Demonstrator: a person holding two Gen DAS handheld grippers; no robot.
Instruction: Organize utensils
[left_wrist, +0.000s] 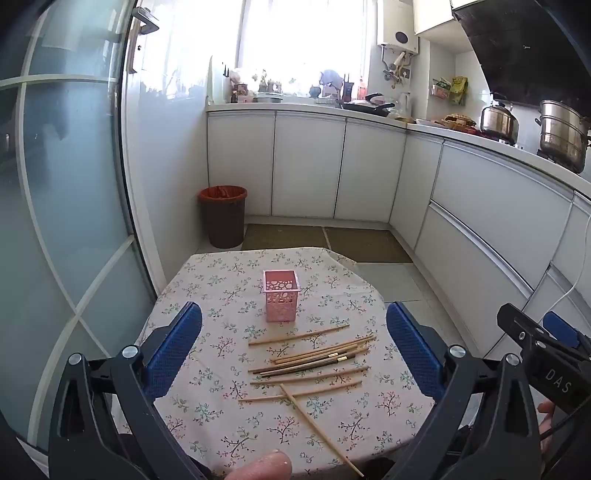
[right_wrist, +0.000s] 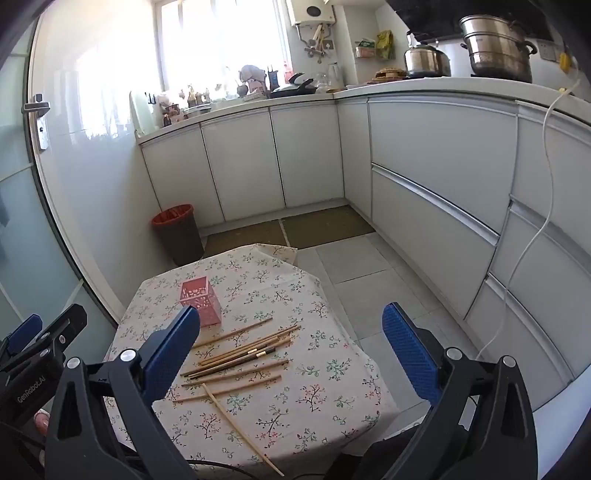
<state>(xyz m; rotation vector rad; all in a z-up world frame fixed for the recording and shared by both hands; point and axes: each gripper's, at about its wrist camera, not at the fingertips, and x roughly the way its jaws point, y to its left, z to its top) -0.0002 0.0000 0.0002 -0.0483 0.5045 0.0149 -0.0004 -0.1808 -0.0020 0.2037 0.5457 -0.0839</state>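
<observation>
Several wooden chopsticks (left_wrist: 314, 360) lie loose on a small table with a floral cloth (left_wrist: 207, 295), one of them angled toward the near edge (left_wrist: 319, 430). A pink perforated holder (left_wrist: 280, 295) stands upright behind them, empty as far as I see. My left gripper (left_wrist: 293, 350) is open and empty, held above the near side of the table. My right gripper (right_wrist: 291, 354) is open and empty, to the right of the left one. The chopsticks (right_wrist: 240, 358) and the holder (right_wrist: 201, 301) also show in the right wrist view.
A brown bin with a red liner (left_wrist: 223, 216) stands on the floor beyond the table. White cabinets (left_wrist: 306, 162) run along the back and right. A glass door (left_wrist: 66, 184) is at the left. Pots (left_wrist: 561, 134) sit on the counter.
</observation>
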